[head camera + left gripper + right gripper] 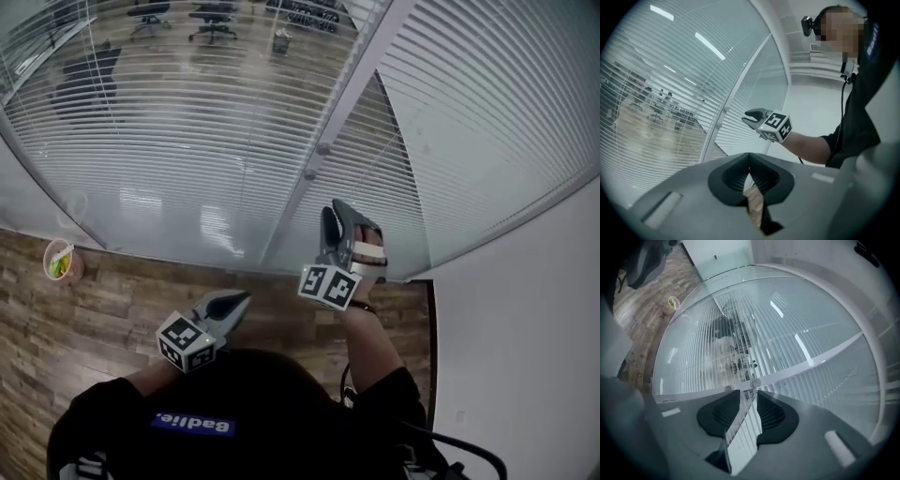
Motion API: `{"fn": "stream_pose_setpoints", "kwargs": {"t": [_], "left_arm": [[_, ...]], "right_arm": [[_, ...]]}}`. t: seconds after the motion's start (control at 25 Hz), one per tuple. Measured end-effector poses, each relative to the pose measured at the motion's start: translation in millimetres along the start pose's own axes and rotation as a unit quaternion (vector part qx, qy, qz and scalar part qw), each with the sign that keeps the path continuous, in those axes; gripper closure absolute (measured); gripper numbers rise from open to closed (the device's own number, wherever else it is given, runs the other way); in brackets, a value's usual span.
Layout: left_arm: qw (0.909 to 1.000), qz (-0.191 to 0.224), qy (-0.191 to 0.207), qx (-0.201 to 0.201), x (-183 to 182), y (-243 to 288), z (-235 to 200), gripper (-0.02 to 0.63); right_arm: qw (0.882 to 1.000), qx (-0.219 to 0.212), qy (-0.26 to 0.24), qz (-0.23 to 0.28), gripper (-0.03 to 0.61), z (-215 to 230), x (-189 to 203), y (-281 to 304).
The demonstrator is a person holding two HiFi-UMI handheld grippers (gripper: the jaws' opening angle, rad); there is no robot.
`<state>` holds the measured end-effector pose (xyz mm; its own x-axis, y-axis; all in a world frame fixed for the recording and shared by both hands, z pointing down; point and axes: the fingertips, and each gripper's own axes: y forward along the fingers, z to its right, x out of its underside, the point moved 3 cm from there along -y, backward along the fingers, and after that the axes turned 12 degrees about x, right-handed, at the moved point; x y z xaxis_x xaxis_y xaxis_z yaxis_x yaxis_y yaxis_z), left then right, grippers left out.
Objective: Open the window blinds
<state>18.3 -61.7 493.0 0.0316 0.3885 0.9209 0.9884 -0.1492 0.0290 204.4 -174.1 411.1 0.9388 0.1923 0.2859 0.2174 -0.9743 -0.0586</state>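
While the left gripper (pixel 236 302) hangs low with jaws pressed together on nothing, the right gripper (pixel 339 214), jaws spread and empty, ought to centre on the small knob (pixel 754 382) on the white post (pixel 356 84) before closing, as that likely tilts the shut blinds (pixel 487 112) beyond.

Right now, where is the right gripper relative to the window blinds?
Head view, centre-right: the right gripper is held up in front of the white window post between the two blinds, just below its two round knobs, jaws apart and empty.
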Motion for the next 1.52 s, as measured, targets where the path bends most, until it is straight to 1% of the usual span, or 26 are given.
{"fn": "stream_pose_setpoints", "kwargs": {"t": [0.16, 0.28, 0.36, 0.48, 0.6, 0.72, 0.88, 0.96, 1.04, 1.08, 1.16, 1.32, 1.44, 1.52], "left_arm": [[0.9996, 0.001, -0.006, -0.029, 12.3, 12.0, 36.2, 0.614], [0.9992, -0.003, -0.007, -0.039, 28.2, 16.9, 63.2, 0.614], [0.9989, -0.01, -0.003, -0.045, 37.0, 23.3, 79.5, 0.614], [0.9974, -0.024, -0.004, -0.067, 50.4, 26.9, 102.0, 0.614], [0.9965, -0.034, -0.006, -0.075, 61.4, 34.2, 121.2, 0.614], [0.9961, -0.035, 0.005, -0.08, 62.4, 30.2, 131.6, 0.614], [0.9965, -0.025, 0.016, -0.078, 59.8, 24.9, 133.6, 0.614], [0.997, -0.019, 0.021, -0.072, 55.0, 18.1, 131.6, 0.614], [0.9975, -0.011, 0.025, -0.065, 47.3, 10.1, 128.1, 0.614], [0.9978, -0.007, 0.026, -0.06, 43.7, 8.4, 126.3, 0.614], [0.9983, 0.0, 0.03, -0.05, 39.5, 10.3, 124.5, 0.614], [0.9984, 0.011, 0.035, -0.042, 38.0, -2.3, 115.2, 0.614], [0.998, 0.025, 0.038, -0.043, 30.4, -19.2, 105.8, 0.614], [0.9982, 0.023, 0.04, -0.038, 29.8, -23.8, 103.4, 0.614]], "right_arm": [[0.999, -0.012, 0.024, 0.025, 0.46, 2.8, 11.0, -32.4], [0.998, -0.02, 0.035, 0.043, 0.46, -0.7, 13.7, -56.3], [0.997, -0.024, 0.041, 0.055, 0.46, -1.1, 20.3, -69.2], [0.995, -0.035, 0.058, 0.074, 0.46, -7.5, 29.0, -86.4], [0.994, -0.042, 0.067, 0.08, 0.462, -11.1, 43.2, -100.7], [0.992, -0.048, 0.078, 0.086, 0.462, -15.5, 42.1, -111.0], [0.99, -0.049, 0.095, 0.094, 0.463, -13.1, 31.5, -127.4], [0.988, -0.055, 0.111, 0.093, 0.465, -11.1, 21.9, -139.2], [0.984, -0.065, 0.138, 0.088, 0.468, -8.7, 10.3, -151.1], [0.981, -0.073, 0.161, 0.086, 0.469, -7.1, 6.2, -156.4], [0.967, -0.096, 0.221, 0.084, 0.473, -6.0, 2.9, -166.2], [0.927, -0.145, 0.332, 0.094, 0.482, -19.7, -11.5, -192.5], [0.902, -0.165, 0.385, 0.108, 0.49, -25.7, -28.4, -215.0], [0.883, -0.176, 0.422, 0.11, 0.497, -32.1, -35.0, -225.6]]}}
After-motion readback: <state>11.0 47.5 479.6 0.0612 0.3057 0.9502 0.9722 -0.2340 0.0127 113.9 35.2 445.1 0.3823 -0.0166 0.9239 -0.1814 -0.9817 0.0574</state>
